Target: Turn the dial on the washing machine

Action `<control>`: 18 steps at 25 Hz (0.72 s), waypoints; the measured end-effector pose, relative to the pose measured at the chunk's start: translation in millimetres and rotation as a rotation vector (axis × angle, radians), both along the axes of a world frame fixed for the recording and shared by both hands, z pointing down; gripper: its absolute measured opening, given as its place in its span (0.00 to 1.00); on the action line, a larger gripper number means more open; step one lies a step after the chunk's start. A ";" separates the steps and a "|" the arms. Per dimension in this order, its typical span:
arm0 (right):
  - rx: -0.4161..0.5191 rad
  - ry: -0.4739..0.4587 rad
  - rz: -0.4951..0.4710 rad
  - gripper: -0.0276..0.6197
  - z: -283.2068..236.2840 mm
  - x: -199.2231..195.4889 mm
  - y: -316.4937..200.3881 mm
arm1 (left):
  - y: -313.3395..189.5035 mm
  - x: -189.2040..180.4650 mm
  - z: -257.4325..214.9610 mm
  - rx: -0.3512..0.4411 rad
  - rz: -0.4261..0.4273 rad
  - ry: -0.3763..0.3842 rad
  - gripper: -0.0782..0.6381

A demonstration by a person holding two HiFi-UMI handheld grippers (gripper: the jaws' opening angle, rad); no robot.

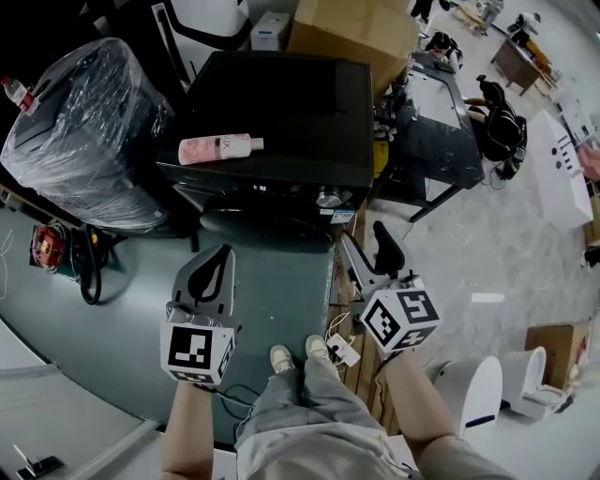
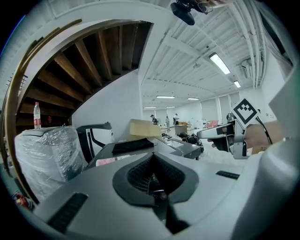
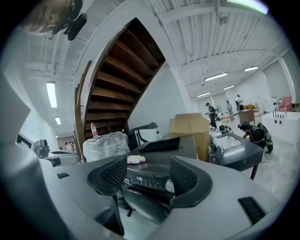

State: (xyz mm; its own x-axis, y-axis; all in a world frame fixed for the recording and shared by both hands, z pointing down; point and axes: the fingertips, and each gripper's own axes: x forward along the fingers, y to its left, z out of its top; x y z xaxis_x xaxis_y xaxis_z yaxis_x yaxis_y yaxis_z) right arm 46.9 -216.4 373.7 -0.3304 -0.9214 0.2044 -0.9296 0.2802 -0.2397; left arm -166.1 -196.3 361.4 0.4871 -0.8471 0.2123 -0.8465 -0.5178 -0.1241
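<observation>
- Nearest to us, the left gripper hangs in front of the washing machine, short of its front face. Its jaws are pressed together on nothing.
- The right gripper is also short of the machine's front, off towards its right corner. Its jaws are spread and grip nothing, and the machine's control panel shows through the gap between them.
- The silver dial sits at the right end of the machine's front panel, untouched and apart from both grippers.
- A pink bottle lies on its side on the machine's top, near the left edge.
- A cardboard box stands behind the machine, and a plastic-wrapped bundle stands to its left.
- We judge the step in hand to be the approach, with no turning begun.
- The next move calls for the right gripper's spread jaws to straddle the dial, close squarely on it and then roll. The left gripper has no part in this.
</observation>
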 end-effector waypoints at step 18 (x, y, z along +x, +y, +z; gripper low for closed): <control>-0.244 -0.350 0.067 0.59 144.8 25.1 -99.0 | -70.7 31.0 99.3 -0.061 -0.029 0.033 0.13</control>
